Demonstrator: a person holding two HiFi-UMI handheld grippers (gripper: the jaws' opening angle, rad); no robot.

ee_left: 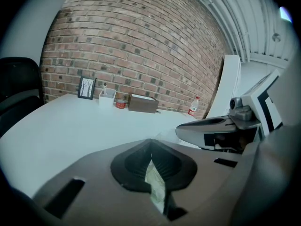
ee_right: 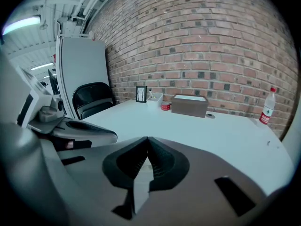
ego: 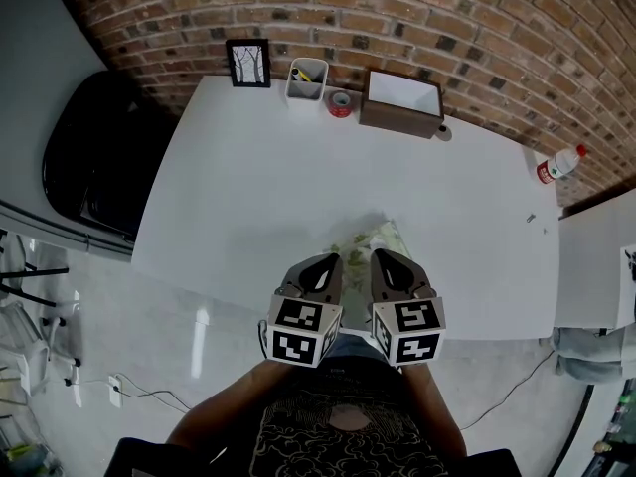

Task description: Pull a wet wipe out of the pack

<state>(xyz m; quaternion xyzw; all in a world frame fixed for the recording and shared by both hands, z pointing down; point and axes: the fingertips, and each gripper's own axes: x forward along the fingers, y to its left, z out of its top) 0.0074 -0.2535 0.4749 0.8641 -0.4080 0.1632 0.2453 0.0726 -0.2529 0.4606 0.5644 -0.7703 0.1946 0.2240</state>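
Observation:
The wet wipe pack [ego: 362, 243], green-patterned, sits between my two grippers near the white table's [ego: 248, 197] front edge. My left gripper [ego: 326, 260] is shut on the pack's patterned wrapper [ee_left: 155, 182], which shows pinched between its jaws. My right gripper [ego: 384, 257] is shut on a plain white strip [ee_right: 141, 187], apparently a wet wipe, though it may be the pack's flap. The two grippers stand side by side, close together, pointing away from me. Most of the pack is hidden under them.
Along the brick wall stand a framed picture [ego: 247, 64], a white holder [ego: 307, 79], a red tape roll [ego: 340, 104] and a brown box [ego: 402, 102]. A bottle [ego: 558, 165] is at the far right. A black chair [ego: 89, 157] stands left of the table.

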